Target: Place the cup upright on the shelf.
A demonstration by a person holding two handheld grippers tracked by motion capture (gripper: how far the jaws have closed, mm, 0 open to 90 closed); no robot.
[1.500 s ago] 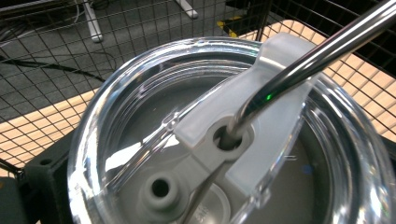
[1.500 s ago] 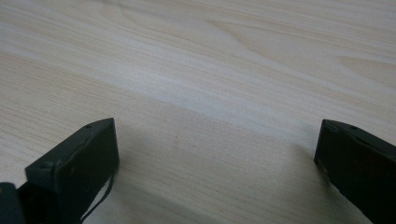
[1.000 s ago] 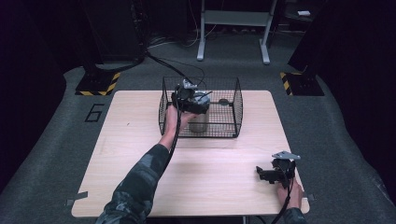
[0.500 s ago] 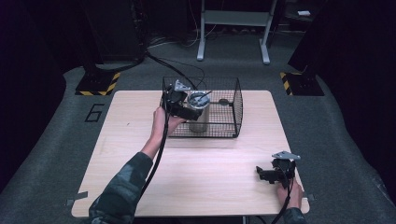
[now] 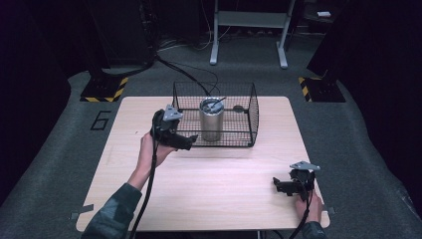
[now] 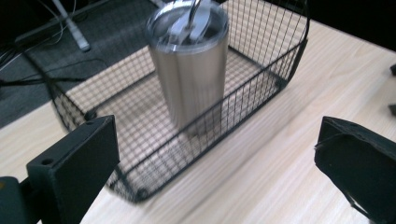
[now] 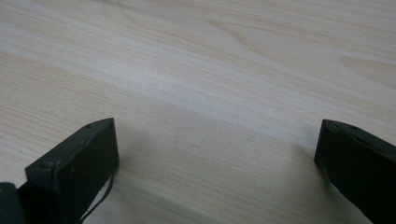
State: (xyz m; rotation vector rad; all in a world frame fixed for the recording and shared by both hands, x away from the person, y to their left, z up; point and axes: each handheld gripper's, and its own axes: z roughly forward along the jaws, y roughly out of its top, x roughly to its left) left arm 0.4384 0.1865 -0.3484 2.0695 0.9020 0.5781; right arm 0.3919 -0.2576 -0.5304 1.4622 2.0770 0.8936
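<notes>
**Tumbler parked in the wire basket, both grippers empty**

Dark room, grey carpet, black-and-yellow hazard tape at two floor corners, a metal stand at the back; in the middle a pale wooden table (image 5: pixel 209 184) with visible grain.

Starting at the left: a camouflage-patterned sleeve (image 5: pixel 112 216) coming up from the bottom edge, hand wrapped round the left gripper (image 5: pixel 186 143); jaws spread wide with nothing between them, tips right at the near left corner of the basket; can't tell from above whether actually touching the wire. Cable (image 5: pixel 147 199) trailing back along the forearm; grey three-cornered plate on top.

Next, the black wire basket (image 5: pixel 249 117), sitting on the far half of the table, open at the top. Inside it, toward the left half, a stainless steel tumbler (image 5: pixel 211 121) standing upright on the basket floor; lid on, with something metal lying across the top, too blurry to name. Same tumbler (image 6: pixel 192 70) up close in the left gripper view, behind the near wire wall, well clear of both jaws. A small dark thing at the back right of the basket too; too small to make out.

Far right: the right gripper (image 5: pixel 279 186) down low at the near right corner of the table, well apart from the basket; jaws released wide, just bare wood between them in the right gripper view.
</notes>
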